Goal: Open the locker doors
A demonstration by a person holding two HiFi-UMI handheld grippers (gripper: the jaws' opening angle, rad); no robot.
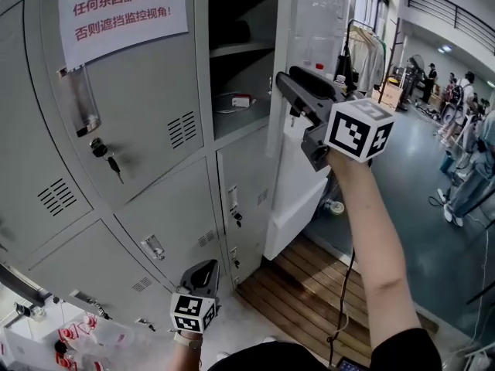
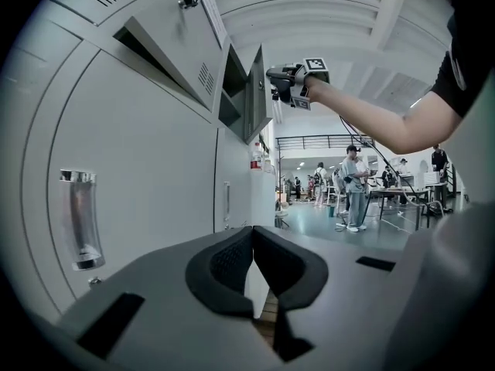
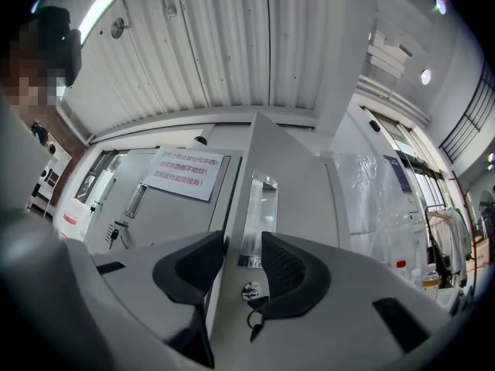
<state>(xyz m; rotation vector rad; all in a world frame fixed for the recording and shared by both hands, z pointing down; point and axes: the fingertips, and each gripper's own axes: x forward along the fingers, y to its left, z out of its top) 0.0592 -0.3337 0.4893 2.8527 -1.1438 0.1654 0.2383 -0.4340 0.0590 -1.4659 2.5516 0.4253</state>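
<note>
Right claw (image 3: 244, 247) gripping locker door (image 3: 302, 184) edge, handle (image 3: 259, 207), keyed lock (image 3: 250, 290)

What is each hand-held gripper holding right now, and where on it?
The right hand-held gripper clamps the open locker door at its free edge, beside the handle. The left hand-held gripper holds nothing, jaws together.

The lockers (image 1: 166, 199) are filling the left side, a paper notice (image 1: 124, 6) sitting on an upper door (image 1: 147, 107). The open door (image 1: 298, 199) is standing out at their right, its edge lying between the jaws of the right gripper (image 1: 281, 80). The left gripper (image 1: 203, 273) is hanging low before the bottom doors (image 1: 108, 257).
</note>
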